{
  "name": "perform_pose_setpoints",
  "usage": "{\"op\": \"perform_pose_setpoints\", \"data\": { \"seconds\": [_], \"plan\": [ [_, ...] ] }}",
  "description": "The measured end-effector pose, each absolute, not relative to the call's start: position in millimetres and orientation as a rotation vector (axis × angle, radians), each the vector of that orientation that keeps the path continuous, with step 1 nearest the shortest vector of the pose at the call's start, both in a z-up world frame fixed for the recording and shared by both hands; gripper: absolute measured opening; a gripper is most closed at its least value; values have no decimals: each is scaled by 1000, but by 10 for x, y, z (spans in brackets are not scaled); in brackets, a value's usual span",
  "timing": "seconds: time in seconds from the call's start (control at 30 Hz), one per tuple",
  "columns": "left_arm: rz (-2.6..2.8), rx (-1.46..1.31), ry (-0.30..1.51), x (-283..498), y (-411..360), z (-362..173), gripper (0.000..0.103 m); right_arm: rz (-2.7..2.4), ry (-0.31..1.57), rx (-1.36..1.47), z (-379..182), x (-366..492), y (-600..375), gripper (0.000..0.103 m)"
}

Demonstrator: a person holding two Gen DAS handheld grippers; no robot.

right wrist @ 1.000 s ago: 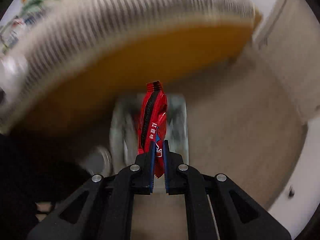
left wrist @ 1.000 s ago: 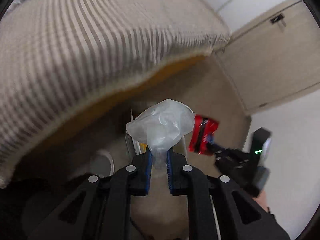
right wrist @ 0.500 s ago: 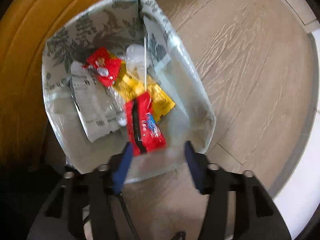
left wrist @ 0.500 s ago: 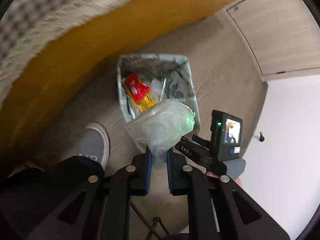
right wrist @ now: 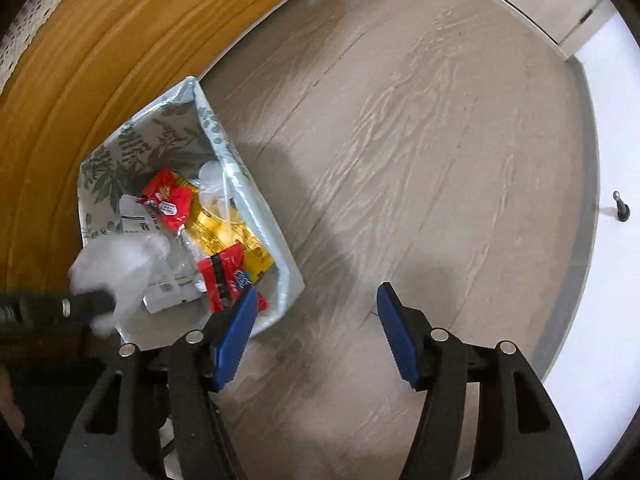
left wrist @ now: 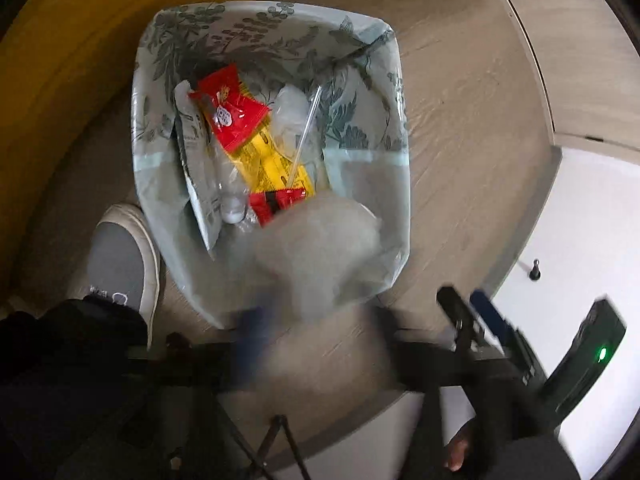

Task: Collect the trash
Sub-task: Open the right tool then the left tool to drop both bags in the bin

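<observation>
Beside the wooden bed frame (right wrist: 72, 92), on the plank floor (right wrist: 420, 140), stands the floral-lined trash bin (left wrist: 280, 36), already holding a red snack packet (left wrist: 234, 114), a yellow wrapper (left wrist: 268, 164), a grey pouch (left wrist: 200, 184) and a clear straw (left wrist: 306, 130). Over the bin's near rim hangs the crumpled clear plastic bag (left wrist: 320, 248), blurred; the left gripper (left wrist: 312, 328) sits right behind it with its jaws opening, smeared by motion, so whether a pad touches the bag cannot be told, though it looks let go. From that gripper the bag lies straight ahead and slightly down, over the bin's mouth, so it should drop inside near the front wall. The right gripper (right wrist: 314, 320) is spread wide and empty, jaws opening, pointing at bare floor just off the bin's right corner; another red wrapper (right wrist: 224, 276) lies in the bin just beside its left finger. A grey shoe (left wrist: 116, 264) stands at the bin's left side.
</observation>
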State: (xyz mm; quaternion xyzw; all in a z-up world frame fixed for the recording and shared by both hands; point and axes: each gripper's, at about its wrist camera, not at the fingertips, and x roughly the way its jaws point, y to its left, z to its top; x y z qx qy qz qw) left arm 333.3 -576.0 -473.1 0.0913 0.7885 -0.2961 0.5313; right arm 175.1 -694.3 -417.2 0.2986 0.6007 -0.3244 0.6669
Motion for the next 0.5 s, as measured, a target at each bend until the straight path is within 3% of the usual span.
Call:
{"op": "perform_pose_setpoints", "data": {
  "seconds": [0.5],
  "plan": [
    [-669,219,1864,3424,-5534,-4507,81,-653,1370,646,-4156,2014,-6671,60]
  ]
}}
